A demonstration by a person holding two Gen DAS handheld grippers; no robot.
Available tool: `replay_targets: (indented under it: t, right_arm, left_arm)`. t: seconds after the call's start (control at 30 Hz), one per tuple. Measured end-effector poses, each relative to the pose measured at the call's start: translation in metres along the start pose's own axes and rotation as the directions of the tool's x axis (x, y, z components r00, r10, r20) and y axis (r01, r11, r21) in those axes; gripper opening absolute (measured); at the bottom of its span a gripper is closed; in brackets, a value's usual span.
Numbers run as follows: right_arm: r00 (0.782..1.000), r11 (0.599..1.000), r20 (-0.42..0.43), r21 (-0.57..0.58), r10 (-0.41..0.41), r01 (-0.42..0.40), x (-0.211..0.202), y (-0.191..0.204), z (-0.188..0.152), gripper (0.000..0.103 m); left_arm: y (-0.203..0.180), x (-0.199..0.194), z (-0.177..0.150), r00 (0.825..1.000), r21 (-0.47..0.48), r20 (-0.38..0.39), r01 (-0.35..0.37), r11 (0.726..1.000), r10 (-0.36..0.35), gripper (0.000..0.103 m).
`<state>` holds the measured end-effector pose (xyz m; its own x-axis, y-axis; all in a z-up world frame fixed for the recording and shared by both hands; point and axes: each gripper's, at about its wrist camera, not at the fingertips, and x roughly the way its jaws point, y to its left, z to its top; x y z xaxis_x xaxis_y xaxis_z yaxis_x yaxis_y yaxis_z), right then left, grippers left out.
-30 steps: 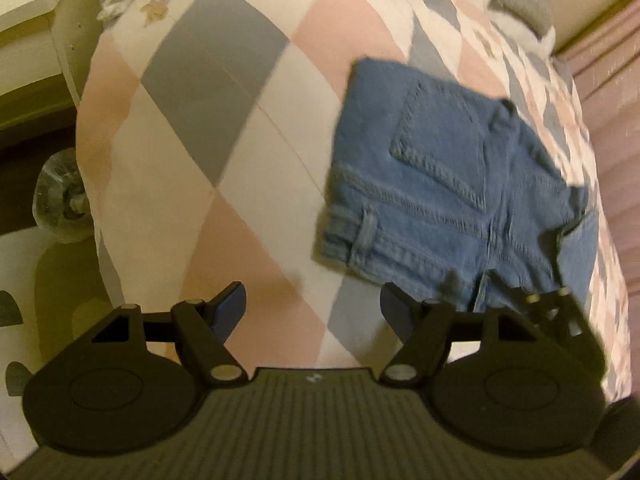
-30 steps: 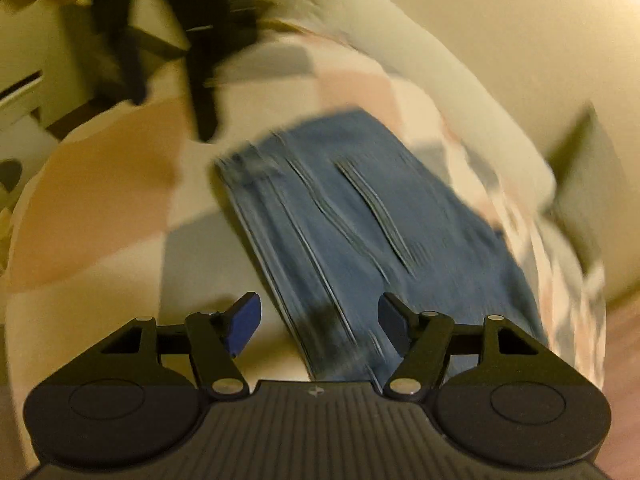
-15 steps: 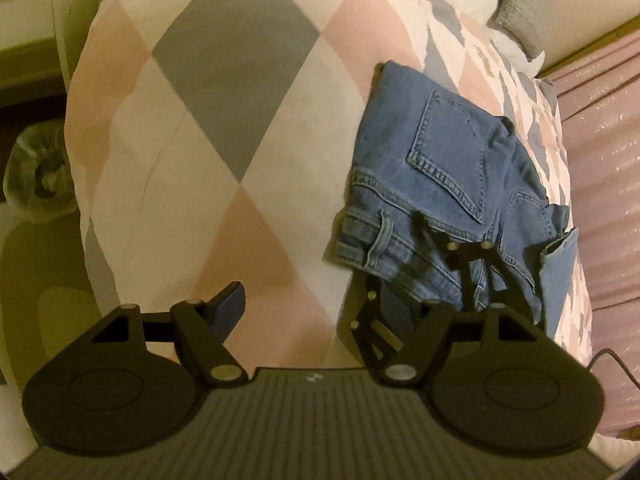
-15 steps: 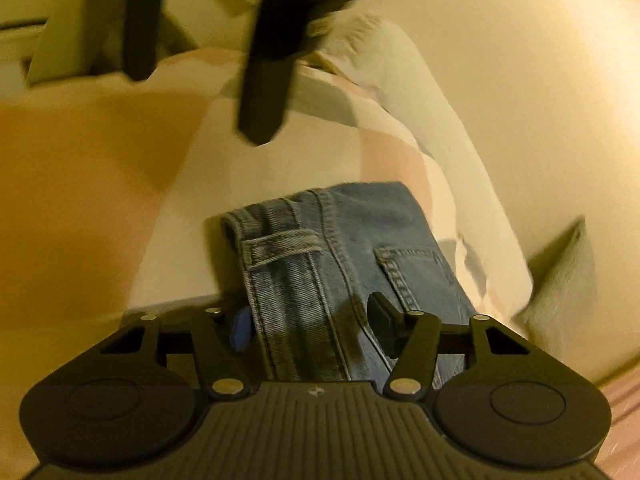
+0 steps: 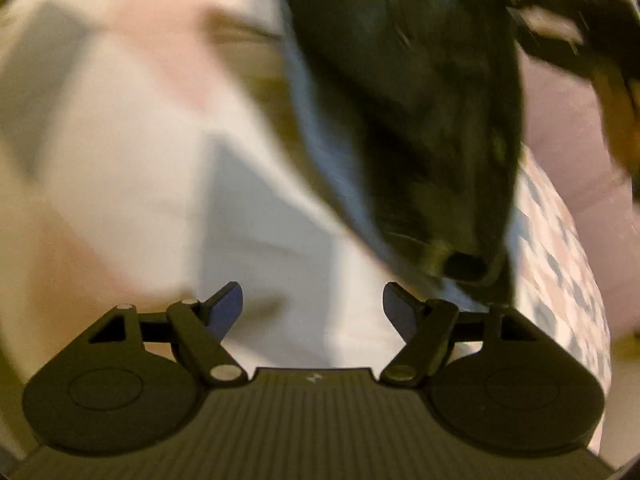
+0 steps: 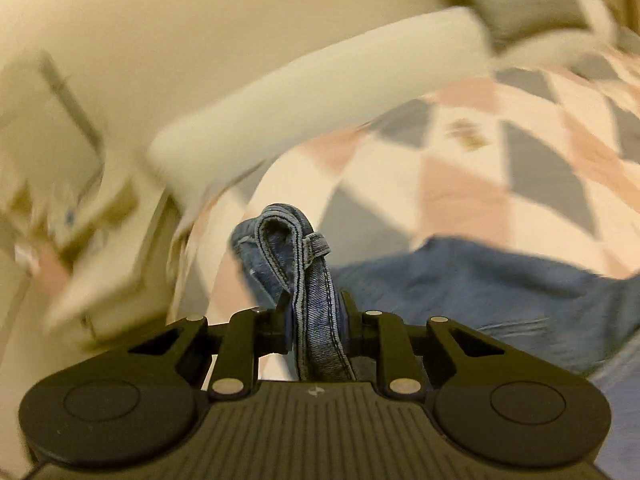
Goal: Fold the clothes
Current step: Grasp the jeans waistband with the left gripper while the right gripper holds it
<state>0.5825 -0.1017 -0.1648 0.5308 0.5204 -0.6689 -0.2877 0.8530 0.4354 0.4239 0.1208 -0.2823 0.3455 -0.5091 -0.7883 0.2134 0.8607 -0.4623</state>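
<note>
- Denim shorts (image 6: pixel 500 292): waistband corner bunched and lifted into the right gripper (image 6: pixel 316 320), the rest trailing down and right onto the bed (image 6: pixel 460 200) with its checked quilt.
- Right jaws are closing on the doubled waistband with its belt loop; the pads look pressed against the fabric on both sides, so I read it as a pinch.
- Key relation: the held edge runs straight up out of the jaws along the pointing line, and the loose body of the shorts hangs off to the right of that grip. The fold axis looks set by where this corner is carried.
- Left gripper (image 5: pixel 312 304): jaws spread wide, nothing between them, only quilt below.
- In the left wrist view a dark blurred mass with a blue edge sits up and right of the left jaws. Probably the lifted shorts with the right gripper behind, but the blur is too heavy to be sure.
- So the garment lies ahead and right of the left jaws, apart from them. The right hand has the only grip; the left is the free one for the opposite waistband corner.
- Risk: a one-corner hold lets the shorts twist and drape unevenly.
</note>
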Motion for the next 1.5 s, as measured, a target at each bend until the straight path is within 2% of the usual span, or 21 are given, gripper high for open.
replay_targets:
  t: [0.1,0.23,0.33,0.37,0.4,0.47,0.53,0.63,0.7,0.77,0.87,0.93,0.97,1.0,1.1,1.13,1.23,1.27,1.37,1.43,1.5]
  right_arm:
    - [1.0,0.996,0.002,0.093,-0.007,0.007,-0.03,-0.028,0.042,0.021]
    - [0.999,0.994,-0.022,0.107,-0.034,0.037,-0.042,-0.045,0.054,0.021]
    - [0.997,0.993,-0.037,0.089,-0.069,0.072,-0.048,-0.053,0.054,0.021]
    - [0.997,0.993,-0.042,0.089,-0.069,0.073,-0.049,-0.055,0.049,0.021]
    - [0.997,0.993,-0.046,0.089,-0.068,0.072,-0.05,-0.058,0.044,0.021]
    - [0.996,0.993,-0.053,0.09,-0.066,0.071,-0.049,-0.063,0.044,0.021]
    - [0.996,0.994,-0.055,0.082,-0.067,0.071,-0.055,-0.065,0.038,0.021]
    - [0.996,0.994,-0.056,0.078,-0.066,0.07,-0.057,-0.071,0.036,0.021]
    - [0.996,0.993,-0.051,0.09,-0.071,0.075,-0.058,-0.078,0.037,0.021]
    - [0.996,0.99,-0.044,0.11,-0.078,0.083,-0.058,-0.086,0.04,0.021]
    - [0.995,0.985,-0.033,0.143,-0.096,0.1,-0.056,-0.101,0.045,0.021]
    - [0.994,0.982,-0.029,0.153,-0.104,0.107,-0.055,-0.108,0.046,0.021]
    - [0.994,0.981,-0.03,0.157,-0.108,0.111,-0.055,-0.111,0.046,0.021]
    - [0.993,0.98,-0.035,0.158,-0.113,0.117,-0.054,-0.113,0.044,0.021]
    - [0.992,0.975,-0.051,0.183,-0.117,0.124,-0.053,-0.121,0.035,0.02]
    - [0.992,0.973,-0.057,0.194,-0.115,0.124,-0.052,-0.124,0.032,0.02]
    - [0.994,0.961,-0.046,0.256,-0.098,0.106,-0.058,-0.13,0.025,0.019]
    - [0.995,0.955,-0.036,0.281,-0.09,0.096,-0.062,-0.132,0.024,0.018]
    - [0.998,0.949,0.018,0.31,-0.066,0.057,-0.084,-0.122,0.028,0.017]
    - [0.998,0.942,0.056,0.334,-0.039,0.018,-0.102,-0.111,0.034,0.017]
    - [0.995,0.933,0.095,0.359,-0.014,-0.021,-0.12,-0.099,0.043,0.017]
  left_arm:
    - [-0.053,0.024,0.002,0.999,0.065,0.006,0.042,0.997,-0.042,0.074]
    - [-0.115,0.056,0.002,0.998,0.113,0.053,0.023,0.993,-0.03,0.081]
    - [-0.136,0.085,-0.001,0.999,0.053,0.047,-0.007,0.999,0.005,0.081]
    - [-0.136,0.095,-0.003,1.0,-0.01,0.029,0.009,1.0,-0.008,0.079]
    - [-0.136,0.105,-0.004,1.0,-0.074,0.014,0.022,0.997,-0.021,0.074]
    - [-0.128,0.118,-0.008,0.999,-0.211,0.001,0.036,0.977,-0.037,0.068]
    - [-0.118,0.13,-0.013,0.999,-0.335,0.002,0.047,0.941,-0.049,0.068]
    - [-0.106,0.144,-0.025,0.996,-0.466,0.043,0.088,0.881,-0.077,0.076]
    - [-0.108,0.155,-0.03,0.995,-0.492,0.063,0.094,0.865,-0.072,0.079]
    - [-0.11,0.165,-0.028,0.994,-0.496,0.084,0.1,0.862,-0.067,0.081]
    - [-0.112,0.18,-0.021,0.991,-0.494,0.108,0.118,0.862,-0.073,0.078]
    - [-0.11,0.186,-0.021,0.991,-0.486,0.12,0.117,0.866,-0.067,0.067]
    - [-0.107,0.189,-0.023,0.99,-0.486,0.124,0.118,0.866,-0.065,0.052]
    - [-0.102,0.189,-0.025,0.989,-0.489,0.13,0.127,0.863,-0.072,0.031]
    - [-0.087,0.183,-0.029,0.983,-0.489,0.146,0.17,0.855,-0.112,0.01]
    - [-0.084,0.18,-0.029,0.983,-0.482,0.141,0.171,0.859,-0.116,0.009]
    - [-0.096,0.156,-0.018,0.987,-0.326,0.136,0.131,0.936,-0.091,0.008]
    - [-0.099,0.144,-0.015,0.984,-0.281,0.15,0.135,0.95,-0.096,0.008]
    - [-0.093,0.095,-0.006,0.972,-0.233,0.204,0.162,0.959,-0.115,0.007]
    - [-0.082,0.057,0.005,0.963,-0.228,0.252,0.155,0.961,-0.096,0.007]
    - [-0.07,0.011,0.023,0.943,-0.201,0.327,0.133,0.97,-0.062,0.007]
